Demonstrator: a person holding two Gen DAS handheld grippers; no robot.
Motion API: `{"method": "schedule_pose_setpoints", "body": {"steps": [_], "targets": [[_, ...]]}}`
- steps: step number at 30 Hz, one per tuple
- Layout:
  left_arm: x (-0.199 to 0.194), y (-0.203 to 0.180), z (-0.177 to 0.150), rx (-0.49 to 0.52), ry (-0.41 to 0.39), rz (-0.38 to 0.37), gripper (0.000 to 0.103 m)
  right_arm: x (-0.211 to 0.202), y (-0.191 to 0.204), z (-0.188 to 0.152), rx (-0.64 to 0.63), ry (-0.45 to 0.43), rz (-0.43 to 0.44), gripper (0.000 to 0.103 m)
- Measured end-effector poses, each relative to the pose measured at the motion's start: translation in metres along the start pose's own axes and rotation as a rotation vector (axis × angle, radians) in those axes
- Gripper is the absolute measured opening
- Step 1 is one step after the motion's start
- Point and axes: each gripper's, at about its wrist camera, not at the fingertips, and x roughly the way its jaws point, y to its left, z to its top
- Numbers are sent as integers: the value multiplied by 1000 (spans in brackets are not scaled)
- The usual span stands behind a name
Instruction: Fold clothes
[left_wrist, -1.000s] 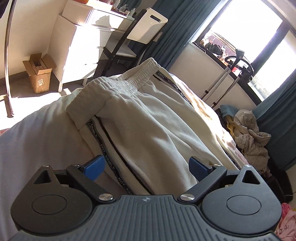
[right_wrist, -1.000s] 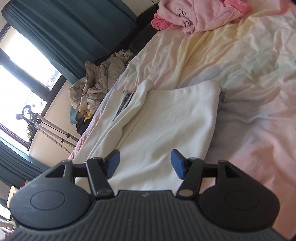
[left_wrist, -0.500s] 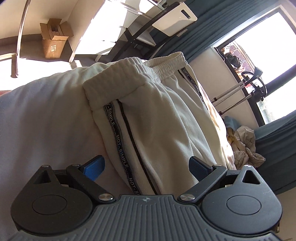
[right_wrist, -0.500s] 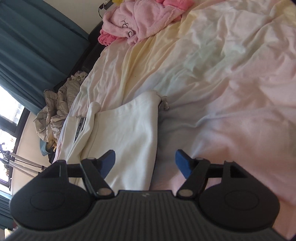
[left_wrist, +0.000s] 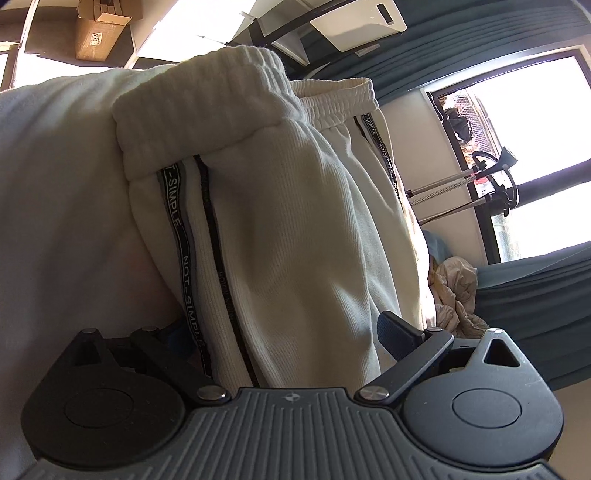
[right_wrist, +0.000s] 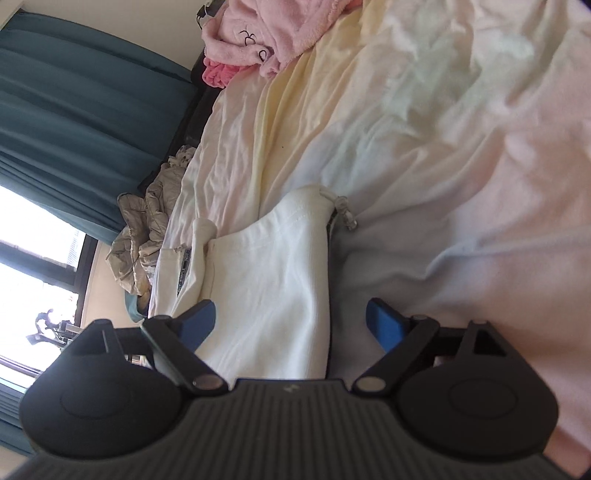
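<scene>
Your left gripper (left_wrist: 280, 332) is wide apart and your right gripper (right_wrist: 291, 323) is opening around the white pants (left_wrist: 288, 221); pinch both edges evenly.

Teal curtains (right_wrist: 74, 122) hang around a really bright window (left_wrist: 535, 155). There's a cardboard box (left_wrist: 98, 35) on the dark floor, plus a rumpled pastel bedsheet (right_wrist: 461, 155) on the bed.

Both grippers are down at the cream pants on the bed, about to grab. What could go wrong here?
1. The left gripper straddles bunched layers of the pants; it may pinch only the top one.
2. The right gripper, jaws opening, straddles the pants' edge over the bedsheet; it may catch sheet too.
3. The drawstring could end up sticking out of the fold.
</scene>
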Motion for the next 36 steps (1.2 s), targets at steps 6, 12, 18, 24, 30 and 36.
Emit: {"method": "schedule_pose_setpoints", "body": {"steps": [6, 12, 18, 24, 30, 36], "targets": [[3, 20, 3, -95, 21, -98, 94, 6, 6, 1, -6, -22, 69, 87], [6, 27, -1, -74, 21, -92, 86, 2, -5, 8, 49, -47, 40, 79], [7, 36, -2, -83, -17, -64, 35, 21, 0, 2, 22, -26, 17, 32], [-45, 19, -12, -87, -141, -127, 18, -4, 20, 8, 7, -105, 44, 6], [-82, -7, -4, -41, -183, -206, 18, -30, 68, 14, -101, -156, 65, 5], [-28, -81, 34, 49, -197, -179, 18, 13, 140, 26, -229, -148, 78, 6]]}}
